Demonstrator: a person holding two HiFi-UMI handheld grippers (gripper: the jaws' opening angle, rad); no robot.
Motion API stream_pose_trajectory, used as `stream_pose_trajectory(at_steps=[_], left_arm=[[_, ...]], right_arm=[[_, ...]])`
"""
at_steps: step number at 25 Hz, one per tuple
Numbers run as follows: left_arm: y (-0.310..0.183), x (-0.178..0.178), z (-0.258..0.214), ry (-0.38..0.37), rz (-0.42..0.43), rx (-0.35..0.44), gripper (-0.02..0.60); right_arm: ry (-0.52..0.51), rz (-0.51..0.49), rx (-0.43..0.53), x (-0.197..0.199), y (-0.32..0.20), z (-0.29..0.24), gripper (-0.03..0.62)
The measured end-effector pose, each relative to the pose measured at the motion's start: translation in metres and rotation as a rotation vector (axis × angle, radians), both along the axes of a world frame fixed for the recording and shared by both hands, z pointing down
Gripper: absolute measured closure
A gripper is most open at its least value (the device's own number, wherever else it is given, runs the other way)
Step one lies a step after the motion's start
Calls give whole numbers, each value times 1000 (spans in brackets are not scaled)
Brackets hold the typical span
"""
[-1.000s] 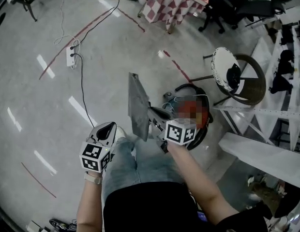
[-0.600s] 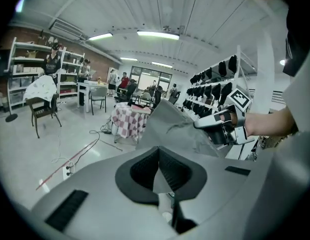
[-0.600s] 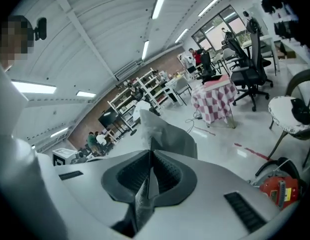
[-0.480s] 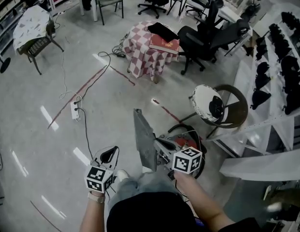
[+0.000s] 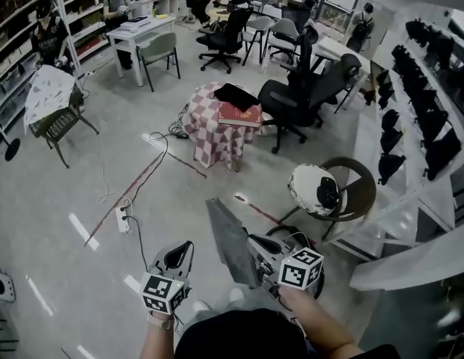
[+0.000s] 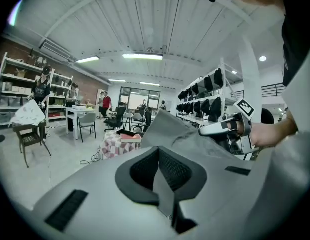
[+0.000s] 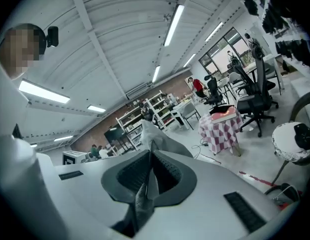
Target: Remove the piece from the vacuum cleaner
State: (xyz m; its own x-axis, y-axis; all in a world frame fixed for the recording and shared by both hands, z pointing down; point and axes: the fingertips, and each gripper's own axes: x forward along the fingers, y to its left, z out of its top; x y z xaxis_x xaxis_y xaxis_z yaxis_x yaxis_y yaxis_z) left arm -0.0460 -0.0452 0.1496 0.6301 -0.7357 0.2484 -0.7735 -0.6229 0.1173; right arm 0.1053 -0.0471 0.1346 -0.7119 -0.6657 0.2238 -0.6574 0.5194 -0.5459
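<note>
Piece (image 5: pixel 230 241), a flat grey sheet at lower centre, is pinched by its edge in the right gripper (image 5: pixel 253 249) and held above the vacuum (image 5: pixel 293 238), likely to clear it. Left gripper (image 5: pixel 182 249), at lower left, is clenched on nothing and looks idle.

grey piece (image 5: pixel 230 239): a flat, dark grey panel held up off the floor, tilted, with its narrow end pointing away from the person.
right gripper (image 5: pixel 254 247): holds the grey piece at its right edge; its marker cube faces the camera.
left gripper (image 5: pixel 185 248): low at the left over bare floor, just beside the piece but not touching it.
vacuum cleaner (image 5: pixel 299 238): on the floor under the right gripper, mostly hidden; only a black curved part shows.
round stool (image 5: pixel 316 189): just beyond the vacuum cleaner, with a white seat.
checkered bench (image 5: pixel 211 134): further off, with a red book (image 5: pixel 239 115) on it.
power strip (image 5: pixel 124 219): on the floor to the left.
</note>
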Motion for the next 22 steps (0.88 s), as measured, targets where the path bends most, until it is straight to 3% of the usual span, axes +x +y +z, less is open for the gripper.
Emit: stream_pose_trajectory(at_steps=[7, 22], left_arm=[[-13, 4, -29, 18, -3, 41, 563], [-25, 4, -35, 12, 53, 87, 563]], right_arm=[[-39, 22, 27, 13, -3, -22, 545], [-42, 23, 58, 1, -21, -27, 546]])
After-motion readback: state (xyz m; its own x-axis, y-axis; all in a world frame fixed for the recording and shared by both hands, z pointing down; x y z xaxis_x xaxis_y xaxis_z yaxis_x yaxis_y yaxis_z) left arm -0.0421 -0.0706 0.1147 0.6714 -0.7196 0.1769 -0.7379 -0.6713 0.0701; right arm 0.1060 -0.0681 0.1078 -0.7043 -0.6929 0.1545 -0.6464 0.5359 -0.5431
